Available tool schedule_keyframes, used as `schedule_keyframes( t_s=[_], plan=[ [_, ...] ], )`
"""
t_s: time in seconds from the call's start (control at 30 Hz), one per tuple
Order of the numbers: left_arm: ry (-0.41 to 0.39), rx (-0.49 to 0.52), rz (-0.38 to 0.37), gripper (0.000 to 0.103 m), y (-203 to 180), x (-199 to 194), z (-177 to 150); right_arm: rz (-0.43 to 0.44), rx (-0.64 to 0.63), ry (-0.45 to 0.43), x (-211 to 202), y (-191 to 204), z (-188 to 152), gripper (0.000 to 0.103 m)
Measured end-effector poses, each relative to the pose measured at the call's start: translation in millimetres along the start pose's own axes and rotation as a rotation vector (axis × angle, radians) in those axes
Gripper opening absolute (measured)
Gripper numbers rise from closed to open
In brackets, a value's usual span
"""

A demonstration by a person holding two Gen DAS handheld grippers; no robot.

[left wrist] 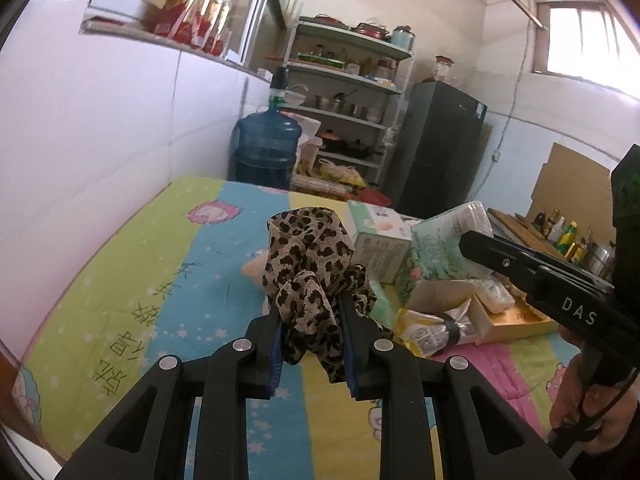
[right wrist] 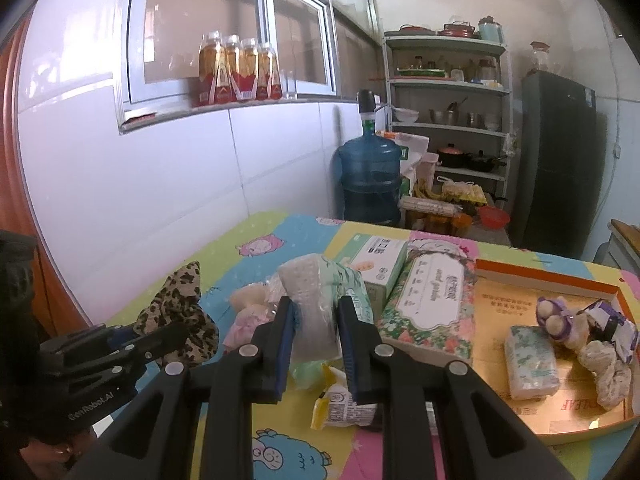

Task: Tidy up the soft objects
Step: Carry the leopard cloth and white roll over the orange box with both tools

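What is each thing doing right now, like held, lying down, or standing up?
Left hand-held gripper: shut on leopard scarf, lifted.
Right hand-held gripper: shut on clear packet, lifted.
Orange tray: flat, holding a tissue pack.
Floral tissue pack: lying flat.
Water jug: upright.

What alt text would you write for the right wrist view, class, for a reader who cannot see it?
The right gripper grips a clear plastic packet above a colourful cartoon tablecloth. At left, the left gripper holds a leopard-print cloth; at right, an orange tray holds soft items.
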State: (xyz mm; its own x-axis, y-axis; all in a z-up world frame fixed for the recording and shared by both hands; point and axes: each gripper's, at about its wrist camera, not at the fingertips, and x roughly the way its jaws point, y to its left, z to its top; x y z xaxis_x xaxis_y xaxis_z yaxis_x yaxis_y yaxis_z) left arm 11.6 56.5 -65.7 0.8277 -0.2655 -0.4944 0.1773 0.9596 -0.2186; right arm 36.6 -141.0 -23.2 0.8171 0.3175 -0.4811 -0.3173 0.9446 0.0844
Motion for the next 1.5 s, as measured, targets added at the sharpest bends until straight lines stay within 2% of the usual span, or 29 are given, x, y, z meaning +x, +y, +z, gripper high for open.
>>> schedule_keyframes(
  t_s=[0.7,1.5],
  plan=[
    [-0.037,0.124,-0.033,0.024,-79,0,19,-0.055,0.096,-0.094,-55,-63,-11,0.022],
    [-0.042,0.265,-0.15,0.024,-190,30,29,-0.207,0.211,-0.173,-110,-151,-33,0.022]
  ],
)
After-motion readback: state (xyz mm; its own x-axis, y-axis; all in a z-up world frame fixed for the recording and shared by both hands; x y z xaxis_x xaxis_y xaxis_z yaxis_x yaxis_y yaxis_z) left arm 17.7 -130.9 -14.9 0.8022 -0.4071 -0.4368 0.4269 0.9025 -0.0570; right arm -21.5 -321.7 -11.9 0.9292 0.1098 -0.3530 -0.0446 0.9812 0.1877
